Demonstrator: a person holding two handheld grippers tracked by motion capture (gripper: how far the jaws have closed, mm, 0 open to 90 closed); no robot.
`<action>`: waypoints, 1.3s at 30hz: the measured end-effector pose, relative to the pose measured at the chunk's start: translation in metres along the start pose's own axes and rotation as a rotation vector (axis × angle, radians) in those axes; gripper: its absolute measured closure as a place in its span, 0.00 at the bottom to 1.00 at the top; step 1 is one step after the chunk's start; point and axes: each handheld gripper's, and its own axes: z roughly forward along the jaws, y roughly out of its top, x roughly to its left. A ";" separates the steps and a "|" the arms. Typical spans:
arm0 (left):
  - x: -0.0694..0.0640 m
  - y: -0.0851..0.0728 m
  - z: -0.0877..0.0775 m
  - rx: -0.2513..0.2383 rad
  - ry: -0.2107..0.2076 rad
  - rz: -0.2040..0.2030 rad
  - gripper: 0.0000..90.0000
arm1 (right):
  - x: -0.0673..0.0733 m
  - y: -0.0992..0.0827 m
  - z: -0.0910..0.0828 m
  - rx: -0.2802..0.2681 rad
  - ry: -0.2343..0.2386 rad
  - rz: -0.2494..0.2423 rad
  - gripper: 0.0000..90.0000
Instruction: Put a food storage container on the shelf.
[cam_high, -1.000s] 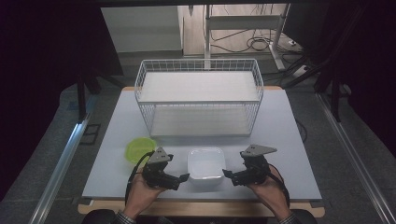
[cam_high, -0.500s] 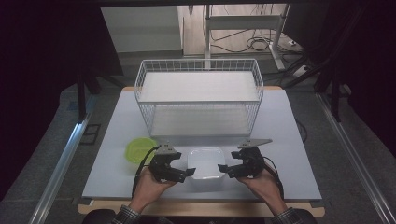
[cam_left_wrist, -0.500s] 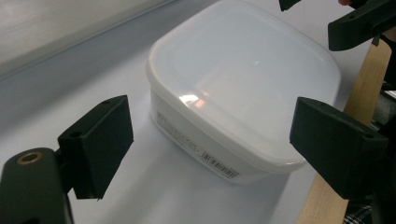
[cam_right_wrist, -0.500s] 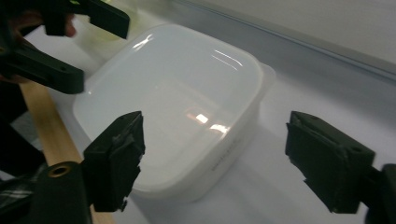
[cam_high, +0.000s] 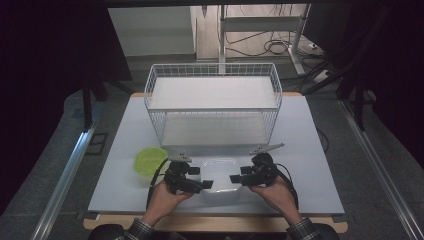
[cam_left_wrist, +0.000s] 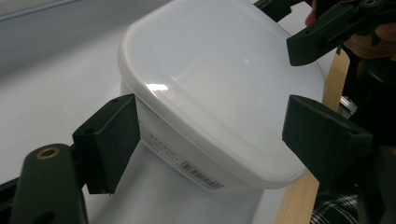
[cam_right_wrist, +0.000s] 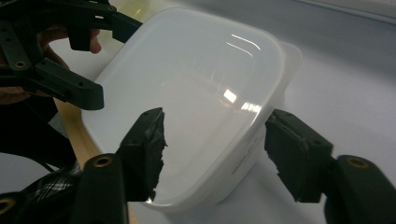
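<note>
From the high view, a white lidded container (cam_high: 220, 173) sits on the pale table (cam_high: 320, 165) near its front edge, between the two hands. The left gripper (cam_high: 199, 181) comes at it from the left and the right gripper (cam_high: 239, 177) from the right, each with its jaws about the container's side. A green bowl (cam_high: 150, 160) lies just left of the left gripper, and a white wire basket (cam_high: 214, 107) stands farther back, well apart from the container.

In the left gripper view, the jaws straddle one end of the container (cam_left_wrist: 219, 88); they have just been closing. One jaw meets the wall just under the lid's rim, while the other stands a little off the lid's edge, so the grasp is not yet clenched. The right gripper (cam_left_wrist: 327, 32) shows at the far side.

In the right gripper view, the jaws have likewise been closing with the container (cam_right_wrist: 196, 102) between them. One lies over the lid's near edge and the other stands off the side wall, with a gap showing. The left gripper (cam_right_wrist: 88, 60) reaches the opposite end
</note>
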 end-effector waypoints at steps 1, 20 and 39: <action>-0.002 0.000 -0.001 0.008 0.005 -0.001 0.24 | 0.001 0.000 -0.002 0.004 -0.004 0.006 0.48; -0.021 -0.011 -0.024 -0.040 0.042 -0.143 0.71 | 0.022 -0.020 -0.024 -0.065 -0.054 0.130 0.78; -0.022 -0.012 -0.030 -0.153 0.123 -0.174 0.87 | 0.031 -0.020 -0.023 -0.183 -0.134 0.090 0.87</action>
